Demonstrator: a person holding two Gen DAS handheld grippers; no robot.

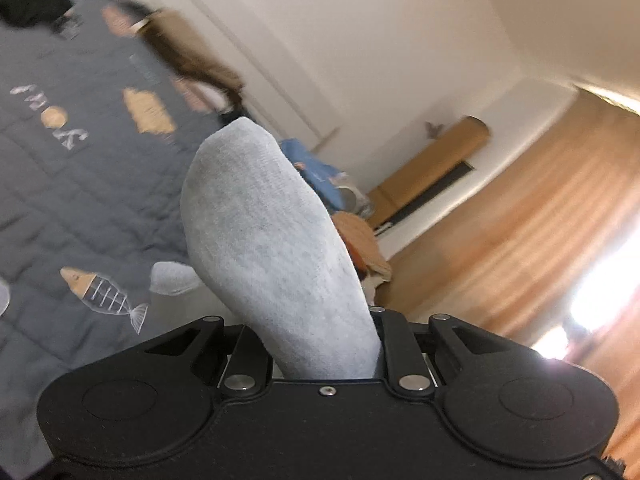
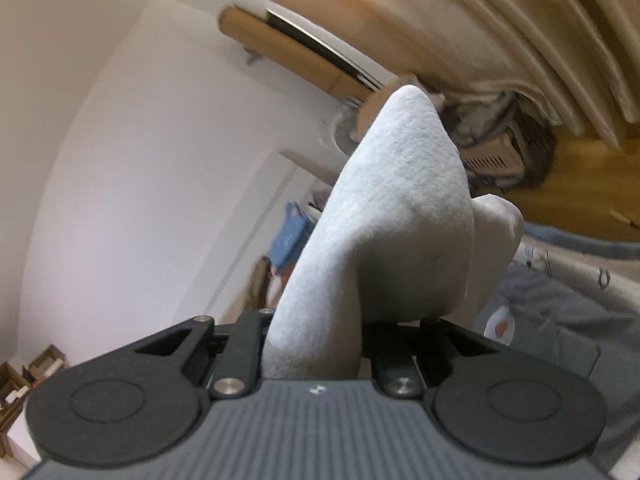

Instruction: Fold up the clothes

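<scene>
While both hands are carrying their loads above the bed, the left gripper [image 1: 320, 344] is clenching a light grey sock [image 1: 268, 248] that is sticking out forward between its jaws, and the right gripper [image 2: 316, 344] is pinching a second grey sock [image 2: 384, 232], bunched and folding over itself with a paler lobe bulging to one side. Beyond the left sock, the dark grey quilt [image 1: 72, 184] with its fish print is lying below, another small grey piece [image 1: 174, 278] resting on it. Farther off, blurred clothes [image 1: 312, 168] are heaped near the white wall [image 1: 360, 40], with orange curtains [image 1: 540, 208] behind. To pair them well, I judge the person should be bringing the two socks together, matching edge to edge, keeping both grips firm, and smoothing the right one's bunching before laying them flat on the quilt.
</scene>
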